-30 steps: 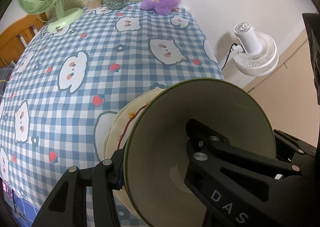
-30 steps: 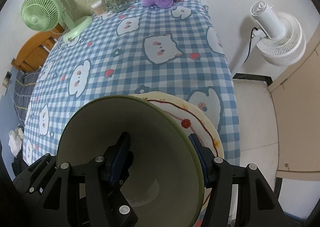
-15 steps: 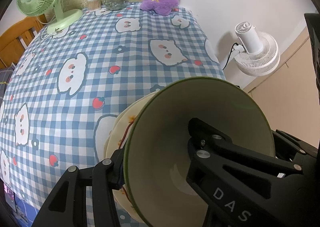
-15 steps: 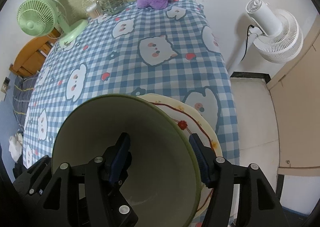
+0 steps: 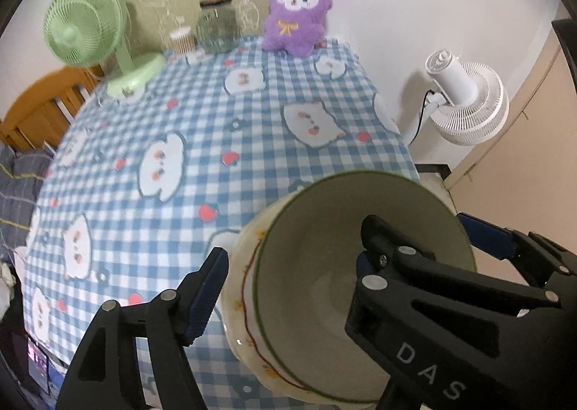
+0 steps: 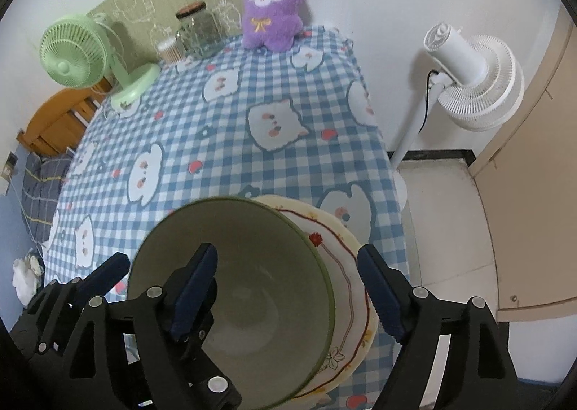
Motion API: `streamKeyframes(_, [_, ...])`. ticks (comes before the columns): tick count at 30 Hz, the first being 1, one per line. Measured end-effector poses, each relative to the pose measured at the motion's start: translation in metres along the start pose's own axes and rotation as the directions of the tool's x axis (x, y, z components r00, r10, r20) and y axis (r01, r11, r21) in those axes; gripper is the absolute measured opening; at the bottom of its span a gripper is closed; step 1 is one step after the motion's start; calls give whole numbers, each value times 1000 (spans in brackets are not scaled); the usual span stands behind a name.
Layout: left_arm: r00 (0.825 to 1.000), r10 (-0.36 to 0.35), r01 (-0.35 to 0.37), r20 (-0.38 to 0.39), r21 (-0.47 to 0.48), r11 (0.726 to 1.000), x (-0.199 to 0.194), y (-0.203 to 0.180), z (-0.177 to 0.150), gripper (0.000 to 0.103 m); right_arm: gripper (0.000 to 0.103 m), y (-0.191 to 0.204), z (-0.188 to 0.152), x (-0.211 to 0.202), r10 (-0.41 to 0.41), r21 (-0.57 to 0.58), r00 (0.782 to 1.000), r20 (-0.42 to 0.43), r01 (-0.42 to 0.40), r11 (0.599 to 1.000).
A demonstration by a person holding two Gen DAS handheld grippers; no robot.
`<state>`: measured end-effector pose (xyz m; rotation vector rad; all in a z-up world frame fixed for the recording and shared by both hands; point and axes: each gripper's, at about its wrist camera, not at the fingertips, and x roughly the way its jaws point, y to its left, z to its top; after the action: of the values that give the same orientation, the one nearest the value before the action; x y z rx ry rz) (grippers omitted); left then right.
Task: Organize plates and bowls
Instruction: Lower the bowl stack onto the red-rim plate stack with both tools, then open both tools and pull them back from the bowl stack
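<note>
A pale bowl with a green rim [image 5: 317, 265] [image 6: 259, 265] sits in a stack of cream plates with a red line pattern [image 5: 241, 287] [image 6: 346, 265], near the right edge of the checked tablecloth. My left gripper [image 5: 295, 244] straddles the bowl's left wall. Its jaws are opening and the outer pad stands clear of the bowl. My right gripper [image 6: 286, 251] straddles the bowl's right wall. Its jaws are opening too, with the outer pad off the bowl and beside the plate edge. Each view shows a blue-padded finger of the other gripper [image 5: 483, 236] [image 6: 104, 273] at the far side of the bowl.
At the table's far end stand a green desk fan [image 5: 86, 31] [image 6: 75, 49], a glass jar [image 5: 216, 27] [image 6: 198, 31], a small round container [image 5: 182, 40] and a purple plush toy [image 5: 295, 16] [image 6: 270, 9]. A white floor fan [image 5: 465, 99] [image 6: 476, 78] stands beyond the table's right edge.
Both grippers let go of the bowl's rim: the jaws spread and the outer pads came off it. Both cameras rose a little. The bowl stays on the plates.
</note>
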<state>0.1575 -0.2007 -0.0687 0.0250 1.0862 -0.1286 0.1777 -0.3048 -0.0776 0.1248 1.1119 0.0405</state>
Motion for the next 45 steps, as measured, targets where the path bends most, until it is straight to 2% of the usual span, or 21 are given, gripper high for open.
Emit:
streamKeyframes(8, [995, 6, -7, 97, 10, 1000, -35, 10, 5, 82, 83, 8, 3, -37, -41, 12, 994, 98, 40, 999])
streamKeyframes(14, [986, -14, 9, 166, 29, 1000, -64, 30, 9, 87, 83, 31, 3, -66, -68, 37, 985, 158, 63, 997])
streamKeyframes(17, [982, -8, 3, 191, 31, 1000, -76, 45, 7, 91, 83, 50, -2, -77, -76, 42, 979, 188, 69, 997])
streamKeyframes(23, [977, 6, -14, 215, 34, 999, -94, 78, -2, 91, 83, 91, -15, -95, -88, 30, 968, 235, 83, 996])
streamKeyframes(27, [969, 22, -31, 248, 30, 999, -106, 103, -12, 91, 83, 112, -26, -106, -77, 65, 962, 261, 62, 996])
streamKeyframes(31, [959, 50, -65, 281, 44, 997, -115, 131, -24, 91, 83, 134, -35, -111, -96, 68, 951, 295, 79, 995])
streamKeyframes(36, [958, 51, -66, 281, 44, 997, -116, 167, -36, 91, 83, 154, -51, -109, -115, 89, 938, 326, 90, 992])
streamKeyframes(41, [961, 44, -64, 274, 67, 996, -115, 196, -50, 91, 83, 165, -69, -103, -140, 134, 935, 327, 101, 986])
streamKeyframes(45, [959, 49, -73, 279, 75, 995, -111, 215, -61, 91, 83, 175, -86, -100, -141, 127, 935, 326, 105, 986])
